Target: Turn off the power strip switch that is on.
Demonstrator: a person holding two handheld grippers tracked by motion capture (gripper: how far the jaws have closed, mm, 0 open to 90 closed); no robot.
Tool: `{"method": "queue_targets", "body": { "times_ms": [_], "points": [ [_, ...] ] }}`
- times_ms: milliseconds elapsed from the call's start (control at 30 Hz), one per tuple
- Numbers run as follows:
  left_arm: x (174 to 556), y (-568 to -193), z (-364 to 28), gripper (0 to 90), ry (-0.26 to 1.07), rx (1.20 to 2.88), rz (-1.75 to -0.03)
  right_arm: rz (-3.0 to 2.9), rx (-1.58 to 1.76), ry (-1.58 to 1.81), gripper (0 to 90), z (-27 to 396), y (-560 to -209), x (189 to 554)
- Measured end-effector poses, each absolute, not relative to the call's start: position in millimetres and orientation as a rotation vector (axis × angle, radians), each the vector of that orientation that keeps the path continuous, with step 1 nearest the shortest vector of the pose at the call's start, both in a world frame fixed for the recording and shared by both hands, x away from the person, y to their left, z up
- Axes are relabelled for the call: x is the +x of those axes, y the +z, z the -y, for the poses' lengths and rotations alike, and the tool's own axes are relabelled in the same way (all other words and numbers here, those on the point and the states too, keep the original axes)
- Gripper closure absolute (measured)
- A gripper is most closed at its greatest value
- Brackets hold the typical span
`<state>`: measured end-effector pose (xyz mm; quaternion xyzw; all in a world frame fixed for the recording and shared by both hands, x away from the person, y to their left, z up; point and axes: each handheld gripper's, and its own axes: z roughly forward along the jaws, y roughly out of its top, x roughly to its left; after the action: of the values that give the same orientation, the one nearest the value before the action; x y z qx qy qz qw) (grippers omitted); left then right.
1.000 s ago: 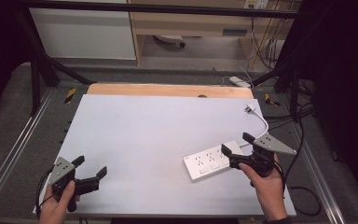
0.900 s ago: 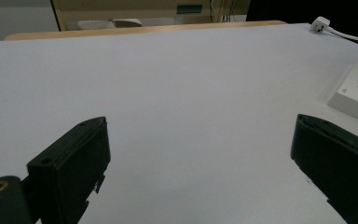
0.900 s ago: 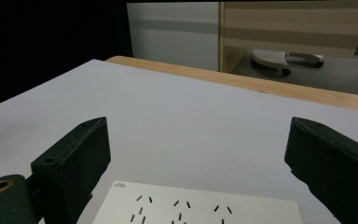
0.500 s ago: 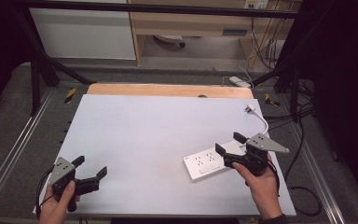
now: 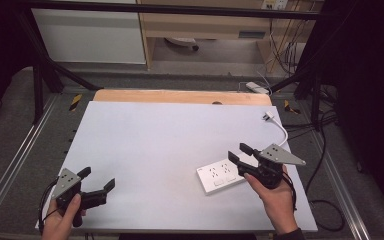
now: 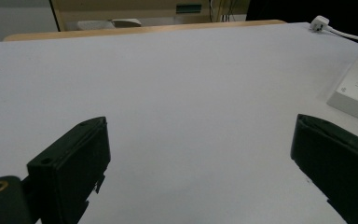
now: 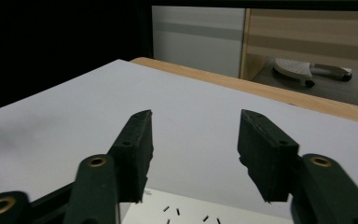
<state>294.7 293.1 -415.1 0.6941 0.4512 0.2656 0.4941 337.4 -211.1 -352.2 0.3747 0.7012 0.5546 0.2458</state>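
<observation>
A white power strip lies flat on the white table at the front right, and its near face shows low in the right gripper view. Its white cord curves back to a plug. My right gripper hovers just over the strip's right end. Its jaws have just been closing and stand half apart with nothing between them. My left gripper rests at the front left, open wide and empty. From there the strip and the plug lie far off to the right.
A wooden strip runs along the table's far edge. Metal rails flank the table on both sides. Black cables trail off the right side. Shelving and a white panel stand beyond the table.
The right gripper's jaws have narrowed from wide to about half apart while the hand stayed over the strip's right end. The left gripper has not moved.
</observation>
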Motion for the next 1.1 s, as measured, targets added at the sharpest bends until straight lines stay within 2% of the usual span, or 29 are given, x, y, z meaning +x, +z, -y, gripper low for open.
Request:
{"method": "queue_targets", "body": {
  "times_ms": [133, 233, 667, 1100],
  "points": [
    [294.8, -415.3, -293.0, 4.5, 0.644, 1.682, -1.096, -1.915, 1.017, 1.509, 57.7, 210.2, -353.8, 337.0],
    [294.9, -415.4, -293.0, 4.5, 0.645, 1.686, -1.092, -1.939, 0.998, 1.515, 66.8, 207.3, -356.8, 337.0],
    [294.5, -415.2, -292.8, 4.5, 0.641, 1.689, -1.089, -2.0, 0.942, 1.505, 88.2, 200.9, -363.8, 334.8],
    [294.4, -415.1, -292.5, 4.6, 0.642, 1.691, -1.088, -2.059, 0.964, 1.487, 90.0, 198.7, -369.1, 336.6]
  ]
}}
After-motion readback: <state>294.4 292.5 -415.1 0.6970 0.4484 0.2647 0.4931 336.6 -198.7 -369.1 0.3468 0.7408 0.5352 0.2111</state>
